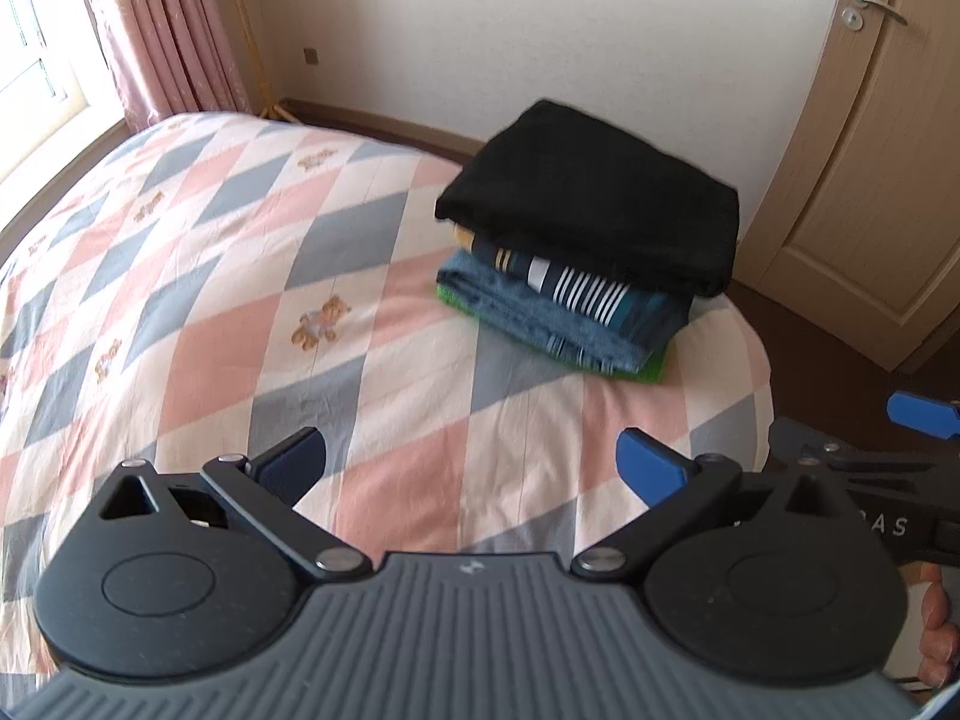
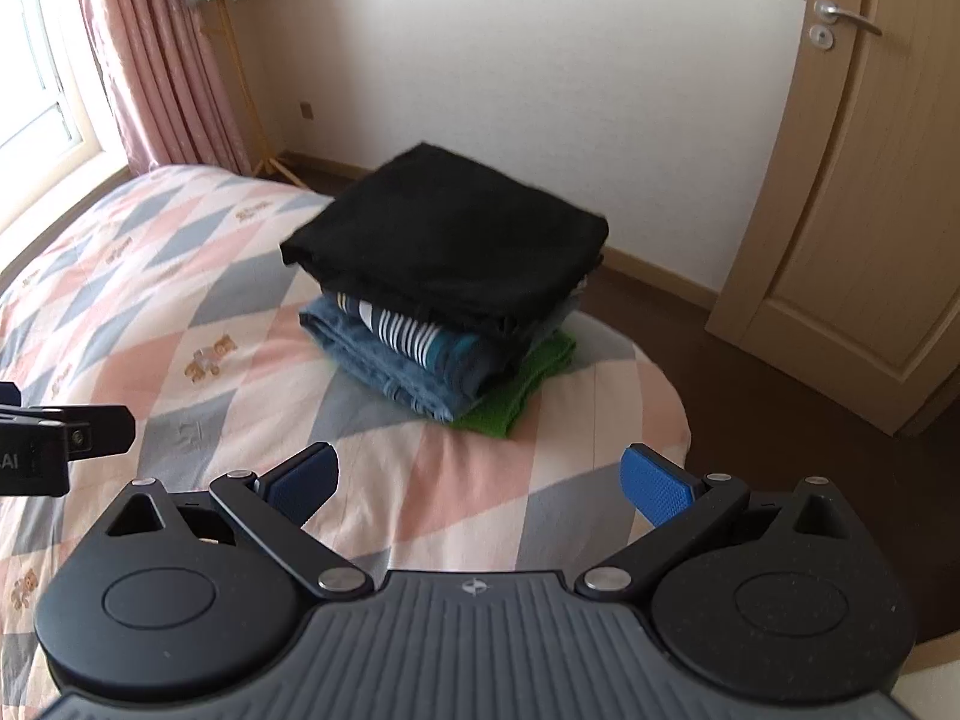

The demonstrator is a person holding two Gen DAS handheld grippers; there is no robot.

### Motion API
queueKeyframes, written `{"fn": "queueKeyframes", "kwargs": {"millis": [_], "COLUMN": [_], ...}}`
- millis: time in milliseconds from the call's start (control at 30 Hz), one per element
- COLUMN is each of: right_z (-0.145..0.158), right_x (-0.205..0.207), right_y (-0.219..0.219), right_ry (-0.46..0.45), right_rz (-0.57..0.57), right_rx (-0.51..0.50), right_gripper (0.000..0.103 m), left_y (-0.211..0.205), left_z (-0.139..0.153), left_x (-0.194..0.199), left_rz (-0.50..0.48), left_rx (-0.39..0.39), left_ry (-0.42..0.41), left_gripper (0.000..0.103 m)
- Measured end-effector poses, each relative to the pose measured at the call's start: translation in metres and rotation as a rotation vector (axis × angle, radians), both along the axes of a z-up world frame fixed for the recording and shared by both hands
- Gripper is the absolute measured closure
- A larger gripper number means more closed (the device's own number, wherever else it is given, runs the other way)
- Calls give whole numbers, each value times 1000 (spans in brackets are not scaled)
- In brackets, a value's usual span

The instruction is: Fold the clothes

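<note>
Both grippers, left (image 1: 471,468) and right (image 2: 480,480), are spread wide and hold nothing above the quilt (image 1: 198,276). Ahead sits the folded stack (image 2: 444,288), black garment (image 2: 450,234) on top, nearer the right gripper and probably dead ahead of it. Lettering on the neighbouring gripper reads only "AS" or "AI".

A bed (image 1: 180,276) is seen ahead of and beneath the jaws, covered by a quilt (image 2: 198,312) patterned in pink, grey and white diamonds with small bear motifs. A stack of folded clothes (image 2: 444,300) is rested on it beyond the jaws near the far corner; a green piece (image 2: 516,396) is laid lowest, directly on the quilt, with denim, a striped piece and a black one above
</note>
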State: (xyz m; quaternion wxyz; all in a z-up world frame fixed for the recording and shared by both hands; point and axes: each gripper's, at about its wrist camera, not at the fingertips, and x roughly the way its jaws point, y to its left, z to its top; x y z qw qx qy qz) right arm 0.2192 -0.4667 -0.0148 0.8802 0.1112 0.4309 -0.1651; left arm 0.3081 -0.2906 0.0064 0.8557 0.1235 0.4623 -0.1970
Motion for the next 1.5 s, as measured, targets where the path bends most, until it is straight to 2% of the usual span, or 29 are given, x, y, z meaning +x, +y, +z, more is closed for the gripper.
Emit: {"fn": "queueKeyframes", "kwargs": {"millis": [367,800,1500], "right_z": [-18,-20,-42], "right_x": [-1,8,42], "right_y": [17,22,9], "right_ry": [74,67,138], "right_rz": [-31,-73,-115], "right_rx": [-6,8,22], "right_gripper": [0,0,0], "left_y": [11,16,-11], "left_z": [-22,-31,-62], "left_x": [-3,9,68], "left_rz": [-9,-24,-59], "left_rx": [12,19,44], "left_ry": [36,42,54], "left_gripper": [1,1,1]}}
